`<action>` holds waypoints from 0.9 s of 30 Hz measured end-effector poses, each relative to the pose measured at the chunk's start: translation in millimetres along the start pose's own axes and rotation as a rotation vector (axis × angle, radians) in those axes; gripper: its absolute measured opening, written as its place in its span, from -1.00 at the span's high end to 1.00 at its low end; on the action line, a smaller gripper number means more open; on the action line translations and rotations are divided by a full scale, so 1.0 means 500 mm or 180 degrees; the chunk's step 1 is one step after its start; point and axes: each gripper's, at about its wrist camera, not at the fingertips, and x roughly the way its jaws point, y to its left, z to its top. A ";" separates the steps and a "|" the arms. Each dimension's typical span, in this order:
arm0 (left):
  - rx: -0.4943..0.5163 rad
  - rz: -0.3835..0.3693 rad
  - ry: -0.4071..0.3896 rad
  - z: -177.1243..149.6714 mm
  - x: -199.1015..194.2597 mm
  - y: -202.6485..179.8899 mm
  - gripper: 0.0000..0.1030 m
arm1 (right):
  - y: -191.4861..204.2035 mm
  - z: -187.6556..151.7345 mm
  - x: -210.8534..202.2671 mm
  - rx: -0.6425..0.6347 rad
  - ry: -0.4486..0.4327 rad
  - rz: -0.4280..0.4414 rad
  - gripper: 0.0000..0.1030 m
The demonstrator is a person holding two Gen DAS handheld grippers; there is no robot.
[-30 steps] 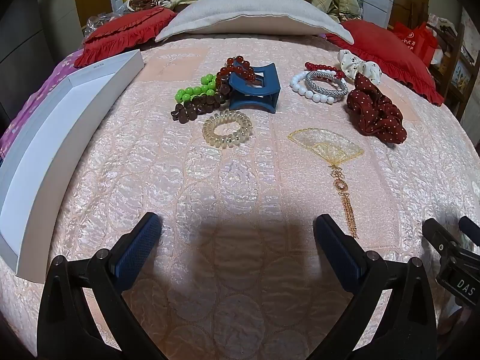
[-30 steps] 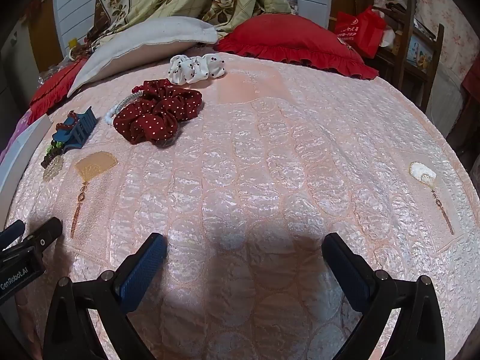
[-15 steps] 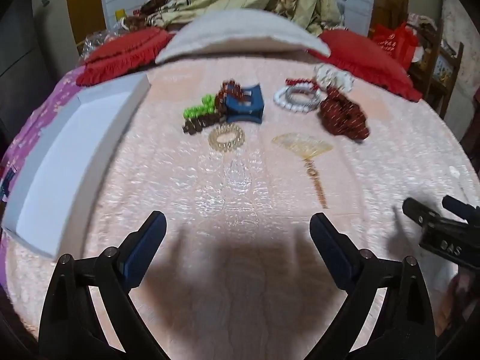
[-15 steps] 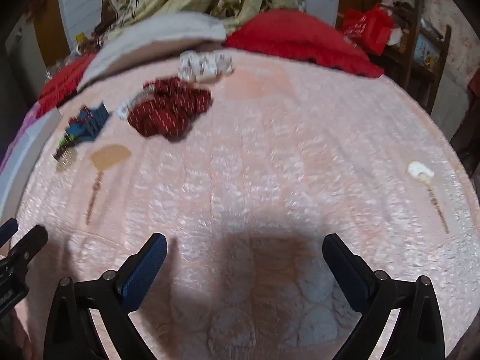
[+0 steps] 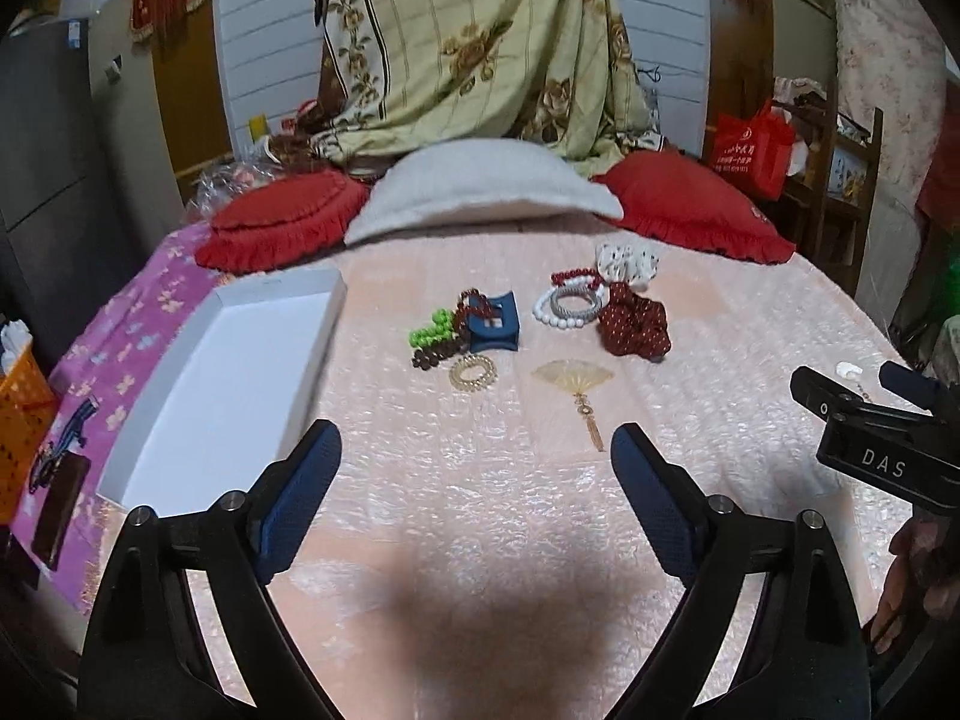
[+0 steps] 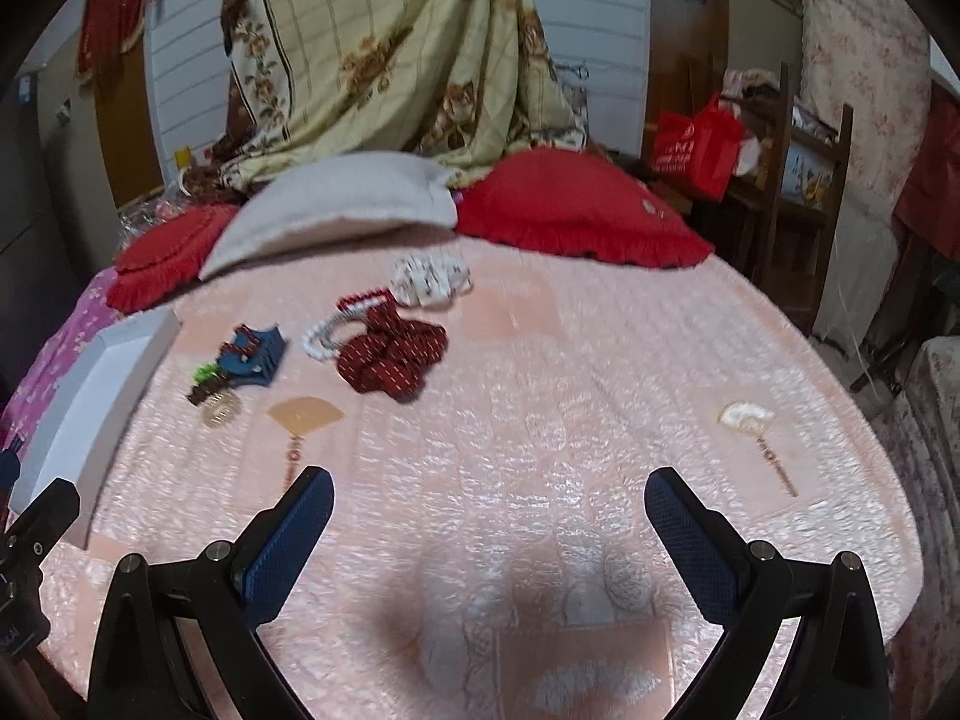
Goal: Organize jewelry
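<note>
Jewelry and hair pieces lie in a cluster on the pink bedspread: a blue claw clip (image 5: 493, 324) (image 6: 255, 354), green beads (image 5: 431, 329), dark brown beads (image 5: 435, 354), a clear coil tie (image 5: 473, 373), white and silver bracelets (image 5: 567, 307), a dark red dotted scrunchie (image 5: 635, 324) (image 6: 393, 354), a white dotted scrunchie (image 5: 627, 263) (image 6: 429, 279). An open white box (image 5: 228, 384) (image 6: 96, 390) lies at the left. My left gripper (image 5: 474, 468) is open and empty, well short of the cluster. My right gripper (image 6: 489, 504) is open and empty over bare bedspread.
Red cushions (image 5: 282, 228) and a grey pillow (image 5: 480, 192) line the bed's far end. Fan motifs (image 5: 573, 378) (image 6: 747, 417) are embroidered in the bedspread. An orange basket (image 5: 21, 414) stands off the left edge. A wooden shelf (image 6: 804, 192) and red bag (image 6: 696, 147) stand at the right.
Both grippers have pulled back and tilted up, so the cluster now looks farther away and more of the room shows. Both stayed open. Nothing on the bed moved.
</note>
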 end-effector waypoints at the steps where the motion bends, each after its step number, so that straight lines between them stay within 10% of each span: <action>1: 0.0008 0.0009 -0.0008 -0.001 -0.007 0.003 -0.63 | 0.003 0.002 -0.010 -0.0014 -0.0026 0.0011 -1.00; 27: -0.0180 -0.0074 0.0072 -0.012 -0.086 0.057 -0.60 | 0.035 -0.003 -0.133 -0.0066 -0.0389 0.0022 -1.00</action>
